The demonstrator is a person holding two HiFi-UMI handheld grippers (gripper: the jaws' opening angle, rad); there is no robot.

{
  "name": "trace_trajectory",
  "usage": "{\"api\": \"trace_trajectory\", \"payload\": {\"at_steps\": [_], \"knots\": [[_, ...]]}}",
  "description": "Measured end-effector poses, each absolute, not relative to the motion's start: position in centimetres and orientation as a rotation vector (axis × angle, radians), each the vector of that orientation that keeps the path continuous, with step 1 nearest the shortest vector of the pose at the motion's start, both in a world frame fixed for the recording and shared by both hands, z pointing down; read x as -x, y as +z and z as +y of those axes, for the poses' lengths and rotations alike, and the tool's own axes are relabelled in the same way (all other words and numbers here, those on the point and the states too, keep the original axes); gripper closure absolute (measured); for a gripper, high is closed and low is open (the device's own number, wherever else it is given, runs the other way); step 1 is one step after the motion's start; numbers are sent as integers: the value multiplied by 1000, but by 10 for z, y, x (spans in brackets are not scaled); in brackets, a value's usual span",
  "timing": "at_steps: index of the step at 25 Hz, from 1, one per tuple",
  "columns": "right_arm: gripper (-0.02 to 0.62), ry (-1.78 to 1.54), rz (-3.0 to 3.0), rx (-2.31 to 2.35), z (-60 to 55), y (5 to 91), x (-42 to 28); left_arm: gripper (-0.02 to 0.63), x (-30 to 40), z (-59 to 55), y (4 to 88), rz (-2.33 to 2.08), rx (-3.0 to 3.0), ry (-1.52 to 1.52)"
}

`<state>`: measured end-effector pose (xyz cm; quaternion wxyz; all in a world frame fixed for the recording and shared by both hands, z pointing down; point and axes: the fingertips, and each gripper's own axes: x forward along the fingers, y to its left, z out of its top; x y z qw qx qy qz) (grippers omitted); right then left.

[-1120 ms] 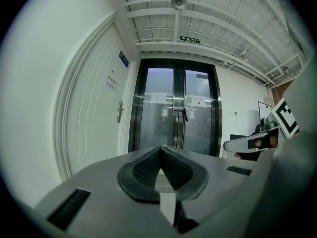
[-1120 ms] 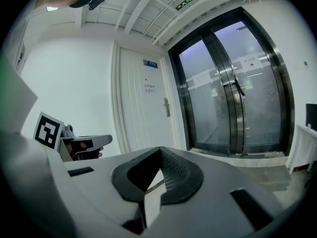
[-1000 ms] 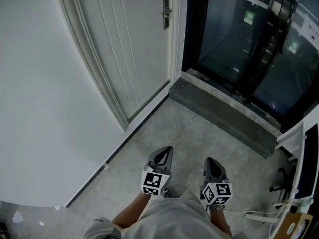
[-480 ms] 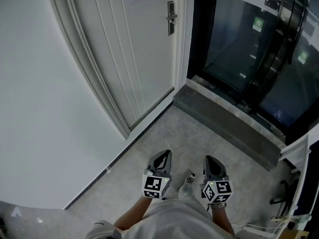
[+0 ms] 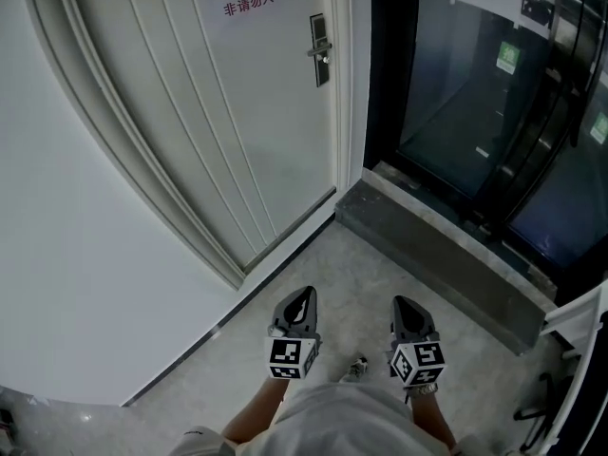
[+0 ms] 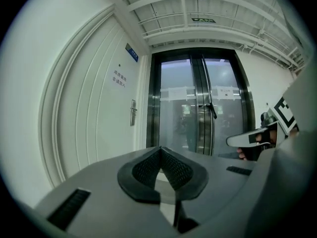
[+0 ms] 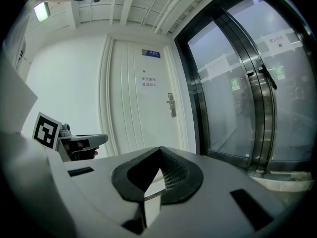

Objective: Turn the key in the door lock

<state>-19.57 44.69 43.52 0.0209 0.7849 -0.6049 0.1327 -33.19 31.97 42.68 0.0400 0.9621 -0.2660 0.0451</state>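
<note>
The white door (image 5: 237, 112) stands ahead at the upper left, with red lettering and a metal lock plate with a lever handle (image 5: 320, 49) near its right edge. No key shows at this distance. My left gripper (image 5: 302, 299) and right gripper (image 5: 407, 307) are held side by side low in the head view, both far short of the door. Each is shut, pads meeting at the tip with nothing between them. The lock plate (image 6: 133, 113) sits above and left of the left gripper (image 6: 161, 150). It also shows as the lock plate (image 7: 171, 105) above the right gripper (image 7: 159, 150).
Dark glass double doors (image 5: 494, 112) fill the right, behind a raised stone threshold (image 5: 446, 255). A curved white wall (image 5: 85, 255) runs along the left. The floor is grey stone. A shoe (image 5: 358, 367) shows between the grippers, and white furniture (image 5: 579, 321) stands at the far right.
The door and its lock have grown larger and slid down the head view as I come closer. Both grippers keep their place side by side, still shut.
</note>
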Motion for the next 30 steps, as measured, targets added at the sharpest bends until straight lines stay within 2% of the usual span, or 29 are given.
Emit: {"api": "trace_trajectory", "payload": {"at_steps": [9,22,30], "knots": [[606,402,-1904,-2438,433,424,80,598,229,312,413,-870,-2969,153],[606,439,-1921,-2411,360,441,30,598,168,231,421,-903,-2957,152],[606,425,-1849,-2451,271,436,-27,598,94,131,412,-837,-2963,72]]}}
